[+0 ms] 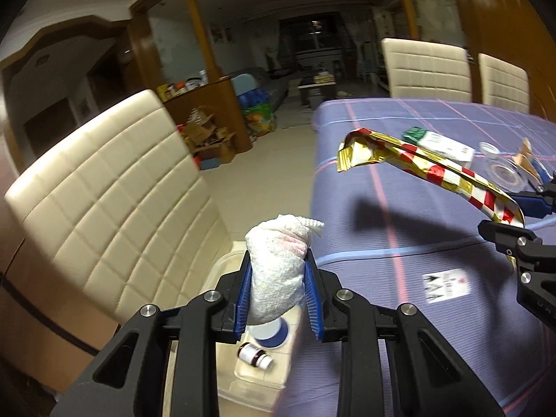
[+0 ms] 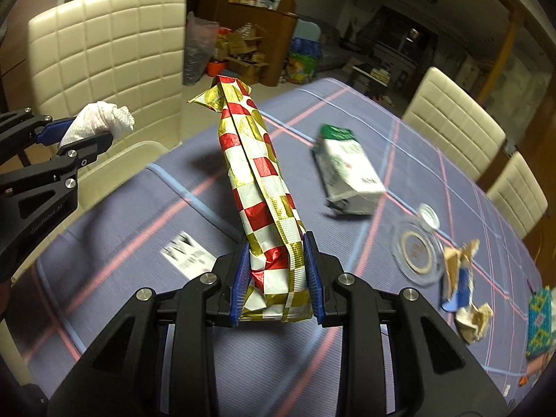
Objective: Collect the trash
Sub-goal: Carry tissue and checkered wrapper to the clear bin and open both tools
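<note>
The left hand-held gripper [image 1: 278, 288] is closed on a crumpled white paper towel [image 1: 276, 271], which stands up between the blue pads over the edge of the tabletop [image 1: 399, 208]. Below it I see a clear plastic box [image 1: 257, 365] with a small bottle [image 1: 255, 355] inside; probably this is the place for the trash. The right hand-held gripper [image 2: 277, 278] is closed on a long red, white and gold wrapper [image 2: 259, 187], held at its lower end, so the rest sticks out far in front.

I judge both things to be very light. The towel is soft and squeezes easily, so any grip on its middle is good. The wrapper is glossy foil, thin and perhaps slippery, and held at the end it may swing or bend.

A white and green carton [image 2: 347, 173], a clear lid [image 2: 417, 253] and some torn paper [image 2: 465, 299] lie on the tabletop.
</note>
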A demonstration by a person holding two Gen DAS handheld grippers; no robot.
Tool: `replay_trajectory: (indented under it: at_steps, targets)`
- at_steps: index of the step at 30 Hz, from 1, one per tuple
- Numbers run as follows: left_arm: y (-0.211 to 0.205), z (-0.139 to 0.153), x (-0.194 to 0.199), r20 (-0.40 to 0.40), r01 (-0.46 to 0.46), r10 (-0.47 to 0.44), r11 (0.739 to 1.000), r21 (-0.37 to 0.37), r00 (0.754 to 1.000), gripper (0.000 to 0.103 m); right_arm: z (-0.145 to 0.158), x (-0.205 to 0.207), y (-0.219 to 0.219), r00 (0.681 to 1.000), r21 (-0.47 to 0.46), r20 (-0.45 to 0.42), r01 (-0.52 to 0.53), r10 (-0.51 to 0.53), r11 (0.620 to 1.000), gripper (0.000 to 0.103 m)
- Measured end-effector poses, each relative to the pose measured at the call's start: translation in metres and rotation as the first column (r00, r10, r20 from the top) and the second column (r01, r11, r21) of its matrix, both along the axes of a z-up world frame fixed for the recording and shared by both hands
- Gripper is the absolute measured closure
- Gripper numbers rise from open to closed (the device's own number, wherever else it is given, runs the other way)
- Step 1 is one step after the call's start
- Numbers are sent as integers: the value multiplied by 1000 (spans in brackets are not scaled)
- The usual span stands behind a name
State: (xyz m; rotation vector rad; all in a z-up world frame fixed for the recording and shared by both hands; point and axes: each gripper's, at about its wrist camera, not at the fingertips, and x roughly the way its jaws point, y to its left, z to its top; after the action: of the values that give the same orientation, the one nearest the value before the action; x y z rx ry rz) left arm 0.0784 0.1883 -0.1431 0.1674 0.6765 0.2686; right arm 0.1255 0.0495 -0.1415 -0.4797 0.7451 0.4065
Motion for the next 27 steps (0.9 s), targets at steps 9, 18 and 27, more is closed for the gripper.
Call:
replay_trajectory:
  at_steps: [9,18,27]
  targets:
    - [49,0,-10,9,-112,112,994,-7,994,76,-1,-1,53,996,-16,-1,-90,90,996,72]
    - [82,-2,-17,21,-217,217,976,-22,976,76,4,2,102,988,-17,8,-155,155,988,71]
    - [105,-10,-18,2,-262,263,963,-57,965,76,1,11,131,985,-11,-19,-170,170,985,66]
